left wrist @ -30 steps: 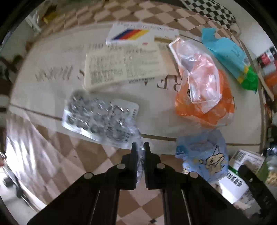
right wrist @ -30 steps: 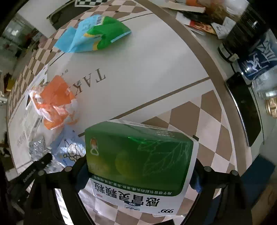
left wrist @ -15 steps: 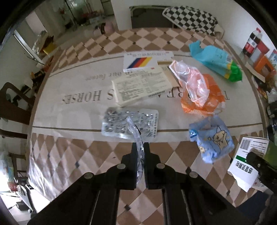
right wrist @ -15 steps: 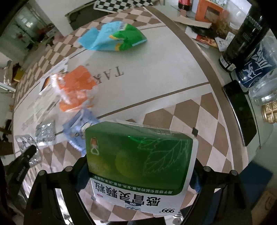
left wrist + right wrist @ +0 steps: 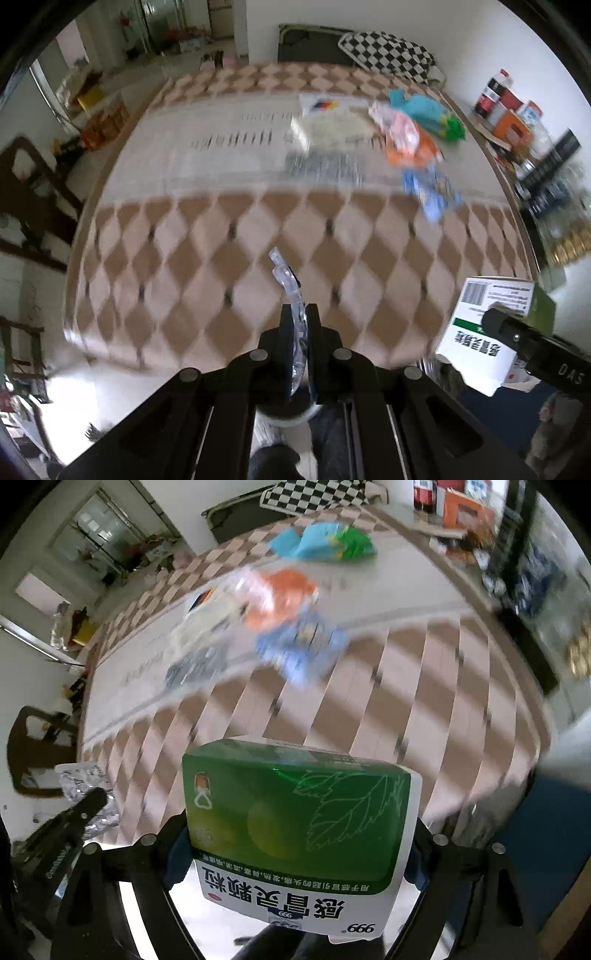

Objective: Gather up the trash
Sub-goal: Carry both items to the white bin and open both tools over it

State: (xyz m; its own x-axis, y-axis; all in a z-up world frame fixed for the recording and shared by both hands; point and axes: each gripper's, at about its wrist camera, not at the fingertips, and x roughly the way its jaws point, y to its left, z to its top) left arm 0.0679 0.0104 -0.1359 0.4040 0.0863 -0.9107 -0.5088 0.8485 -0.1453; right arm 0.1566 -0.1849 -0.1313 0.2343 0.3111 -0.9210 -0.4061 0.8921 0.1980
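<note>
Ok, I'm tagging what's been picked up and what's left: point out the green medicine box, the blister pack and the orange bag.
green medicine box (image 5: 295,805), right wrist view, middle of its green face.
blister pack (image 5: 291,295), left wrist view, edge sticking out of the left gripper.
orange bag (image 5: 284,590), right wrist view, blurred orange middle.

Free room: bare brown-and-cream checkered tablecloth (image 5: 258,236), centre frame.
Obstacles: crumpled orange plastic wrapper (image 5: 410,142), blue printed packet (image 5: 432,192), upper right.
</note>
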